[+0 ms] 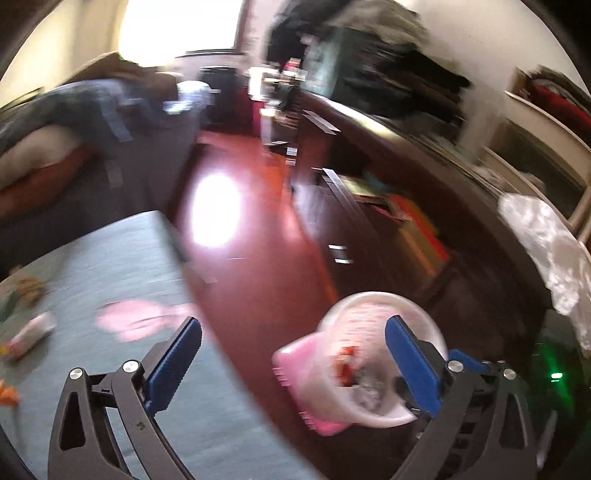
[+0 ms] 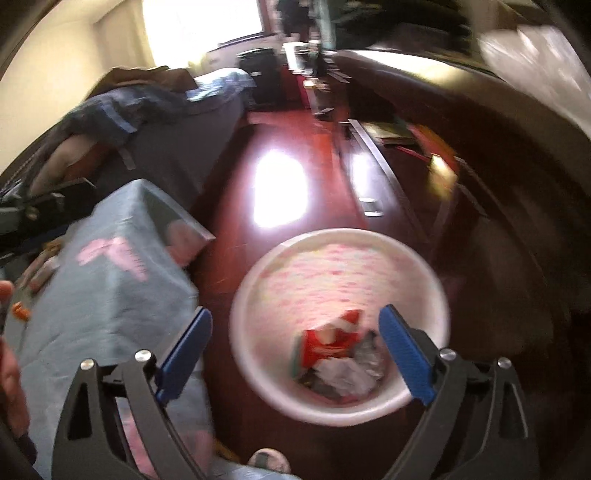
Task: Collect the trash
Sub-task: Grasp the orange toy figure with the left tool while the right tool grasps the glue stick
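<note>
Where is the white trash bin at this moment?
The white trash bin stands on the red floor, right of the blue-covered table, in both wrist views.

Window [image 1: 177, 26] glare, motion blur, fisheye warp

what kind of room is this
Most likely a bedroom in a home: a bed with rumpled bedding, a dark wooden dresser with drawers along the polished red floor, and a small white bin holding trash.

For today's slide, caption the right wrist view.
Open right gripper above a white bin holding a red wrapper and crumpled paper.
</note>
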Available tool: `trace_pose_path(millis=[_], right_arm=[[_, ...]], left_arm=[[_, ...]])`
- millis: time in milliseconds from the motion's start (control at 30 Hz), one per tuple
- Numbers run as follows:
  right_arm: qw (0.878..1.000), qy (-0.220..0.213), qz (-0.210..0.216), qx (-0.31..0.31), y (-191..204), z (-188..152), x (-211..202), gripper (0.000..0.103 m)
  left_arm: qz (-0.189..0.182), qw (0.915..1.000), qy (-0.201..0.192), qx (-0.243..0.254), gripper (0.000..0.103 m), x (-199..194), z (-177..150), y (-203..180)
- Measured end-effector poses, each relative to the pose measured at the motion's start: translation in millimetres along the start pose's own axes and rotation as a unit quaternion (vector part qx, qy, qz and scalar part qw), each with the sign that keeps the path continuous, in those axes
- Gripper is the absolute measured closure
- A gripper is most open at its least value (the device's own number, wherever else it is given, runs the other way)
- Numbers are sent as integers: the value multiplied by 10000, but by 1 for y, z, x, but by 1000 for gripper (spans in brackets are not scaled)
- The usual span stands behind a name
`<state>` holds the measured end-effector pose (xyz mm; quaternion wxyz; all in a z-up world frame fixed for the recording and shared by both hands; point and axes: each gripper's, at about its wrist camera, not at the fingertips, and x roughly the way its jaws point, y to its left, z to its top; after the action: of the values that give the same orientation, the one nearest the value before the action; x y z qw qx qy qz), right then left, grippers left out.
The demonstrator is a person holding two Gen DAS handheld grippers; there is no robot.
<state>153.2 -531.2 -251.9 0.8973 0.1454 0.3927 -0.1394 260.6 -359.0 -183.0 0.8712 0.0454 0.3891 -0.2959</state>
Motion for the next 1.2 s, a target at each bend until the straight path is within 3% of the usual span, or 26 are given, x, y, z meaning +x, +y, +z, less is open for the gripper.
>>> trace_pose_path(millis=[167,267,467,600,700,900,1000,1100,1133,1200], right_arm=[[9973,-25,524,-510,70,7,-11,7],[9930,-20,850,-825,112,7,-15,7],[9815,117,1348,-1353,184,-3,-16,7],[9752,183,1504,-1612,218,-9,-15,7],[9723,196,1553,-1736,232,-11,-15,7],[9715,262,1513,-1808,245,-12,-8,7],[9719,305,1479,-1806,248,-11,-4,7],[9719,335,1490,-1791,252,-9,0,7],[9718,339,1490,-1795,252,-9,1,7],[9716,343,1488,-1809,256,-8,2,7]], left_arm=[[985,9940,-126,-468,4,-31,-15,78],[1577,9839,-175,-818,4,-50,-27,127],[2177,9644,-186,-1490,4,-75,-56,207],[2311,9572,-97,-1739,6,-76,-72,242],[2319,9552,5,-1842,17,-71,-79,260],[2187,9573,72,-1888,29,-61,-88,272],[2147,9591,71,-1844,43,-59,-88,272],[2138,9600,148,-1803,64,-55,-87,273],[2129,9604,172,-1792,77,-54,-87,273],[2150,9605,175,-1760,80,-54,-89,274]])
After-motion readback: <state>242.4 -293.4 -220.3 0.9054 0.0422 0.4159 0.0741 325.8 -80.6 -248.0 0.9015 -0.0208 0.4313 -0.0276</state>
